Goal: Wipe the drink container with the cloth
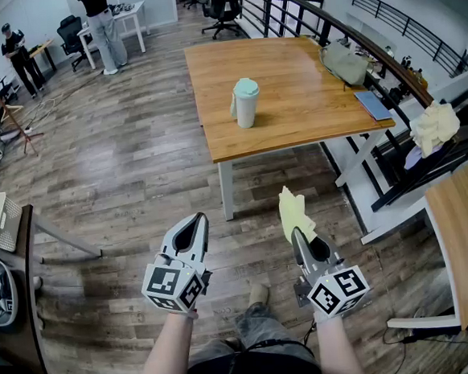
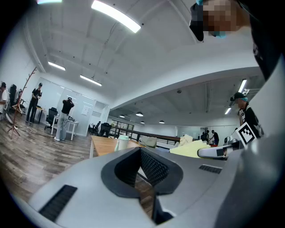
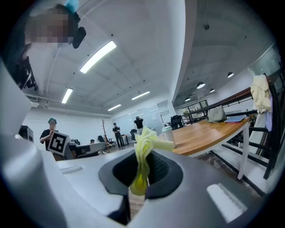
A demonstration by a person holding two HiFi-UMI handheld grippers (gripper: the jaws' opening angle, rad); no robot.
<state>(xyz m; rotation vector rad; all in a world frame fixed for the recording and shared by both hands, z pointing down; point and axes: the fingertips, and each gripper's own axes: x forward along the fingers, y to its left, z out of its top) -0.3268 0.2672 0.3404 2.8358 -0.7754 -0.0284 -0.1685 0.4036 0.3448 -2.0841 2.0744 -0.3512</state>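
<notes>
Cloth pinched in fingers of right gripper; left gripper fingers clenched, empty; drink container on table.

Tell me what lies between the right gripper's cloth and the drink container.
Head view: only bare wooden floor, then the table front edge, between cloth and drink container.

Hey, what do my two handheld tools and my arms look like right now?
The left tool and the right tool match: pale grey, wedge-shaped shells tapering to a point, with black ribbed pads inside. Each carries a cube of black-and-white square markers at its rear, the left cube and the right cube. No cables show. The forearms are bare, with no sleeves in view.
</notes>
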